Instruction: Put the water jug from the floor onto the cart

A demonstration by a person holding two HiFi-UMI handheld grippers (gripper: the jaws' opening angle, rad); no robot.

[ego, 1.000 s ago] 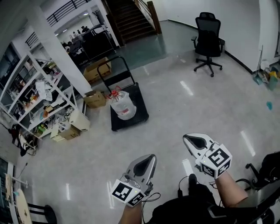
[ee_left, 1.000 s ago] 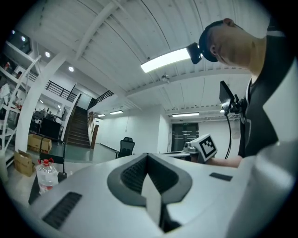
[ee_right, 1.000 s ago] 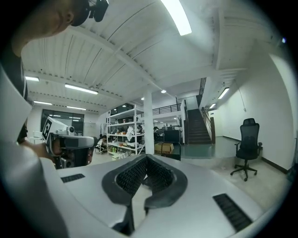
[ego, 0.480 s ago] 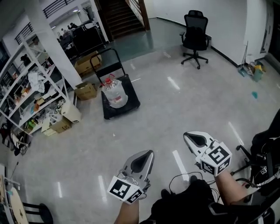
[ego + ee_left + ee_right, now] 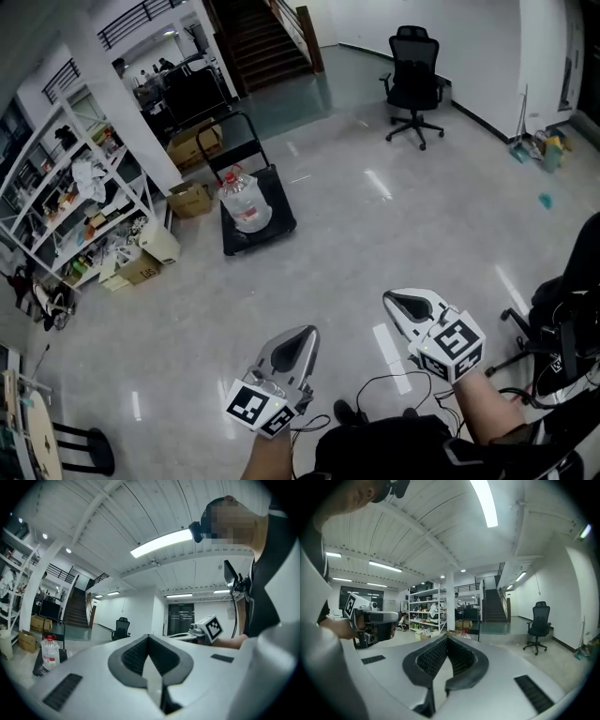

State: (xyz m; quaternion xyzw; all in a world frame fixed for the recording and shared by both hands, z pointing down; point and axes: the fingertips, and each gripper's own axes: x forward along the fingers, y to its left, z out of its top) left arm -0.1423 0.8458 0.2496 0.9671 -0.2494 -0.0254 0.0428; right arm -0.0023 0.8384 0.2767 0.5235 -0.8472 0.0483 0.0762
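The clear water jug [image 5: 246, 199] with a red cap stands upright on the black flat cart [image 5: 272, 225], far off at the upper left of the head view. In the left gripper view the jug [image 5: 49, 652] is small at the far left. My left gripper [image 5: 306, 331] and right gripper [image 5: 396, 299] hang side by side low in the head view, far from the cart. Both are shut with nothing between the jaws. Each gripper view looks along closed jaws: left gripper [image 5: 149, 637], right gripper [image 5: 447, 640].
A metal shelf rack [image 5: 66, 187] and cardboard boxes [image 5: 192, 199] line the left side next to the cart. An office chair [image 5: 412, 80] stands at the back, stairs [image 5: 267, 42] behind. Another black chair [image 5: 562, 319] is close on my right. A cable [image 5: 384, 382] lies by my feet.
The cart and jug have shrunk and drifted toward the upper left of the head view, so I have moved away from them. Both grippers stay shut, level and side by side.
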